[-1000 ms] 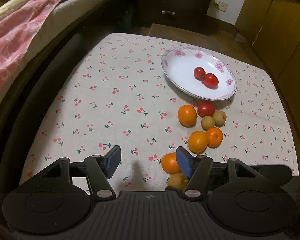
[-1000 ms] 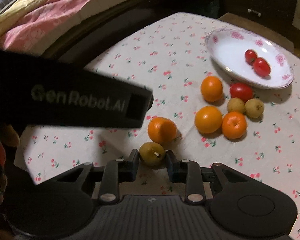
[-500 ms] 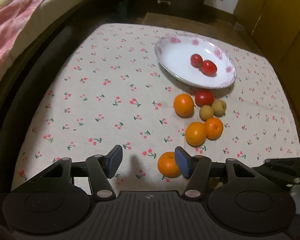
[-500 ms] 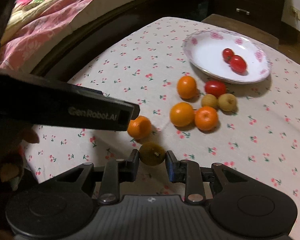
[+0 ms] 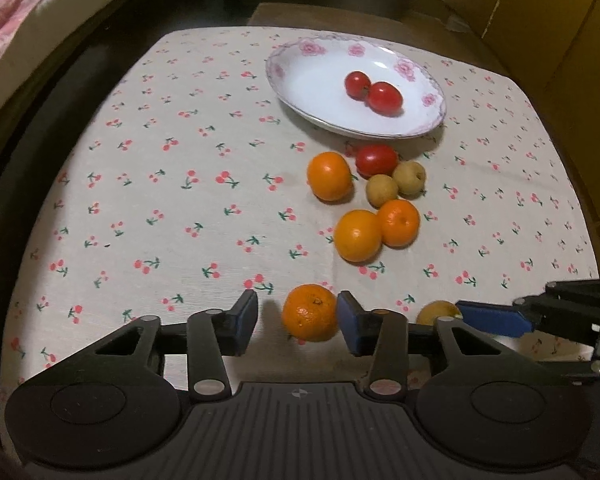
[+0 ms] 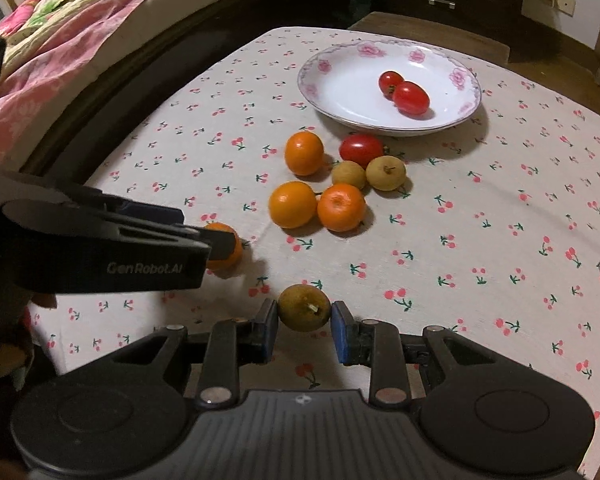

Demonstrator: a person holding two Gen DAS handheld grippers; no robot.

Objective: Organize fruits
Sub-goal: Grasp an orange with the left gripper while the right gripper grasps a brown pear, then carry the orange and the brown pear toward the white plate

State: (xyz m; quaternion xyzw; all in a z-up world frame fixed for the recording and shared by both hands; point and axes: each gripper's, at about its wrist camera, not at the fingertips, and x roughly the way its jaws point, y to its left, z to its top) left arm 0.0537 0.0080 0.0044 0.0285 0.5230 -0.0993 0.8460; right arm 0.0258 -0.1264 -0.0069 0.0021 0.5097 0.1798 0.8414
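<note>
Left gripper point(image 5: 297, 317): we've been closing around the mandarin point(image 5: 309, 312), gap remains, center first | right gripper point(image 6: 304, 320): we hold the longan point(image 6: 304, 307), keep pressure gentle

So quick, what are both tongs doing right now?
Left tongs: open, closing in around an orange, one pad not touching yet.
Right tongs: shut on a small brown fruit.

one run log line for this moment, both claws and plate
left claw: closing round orange | right claw: shut on brown fruit | plate: two tomatoes
</note>
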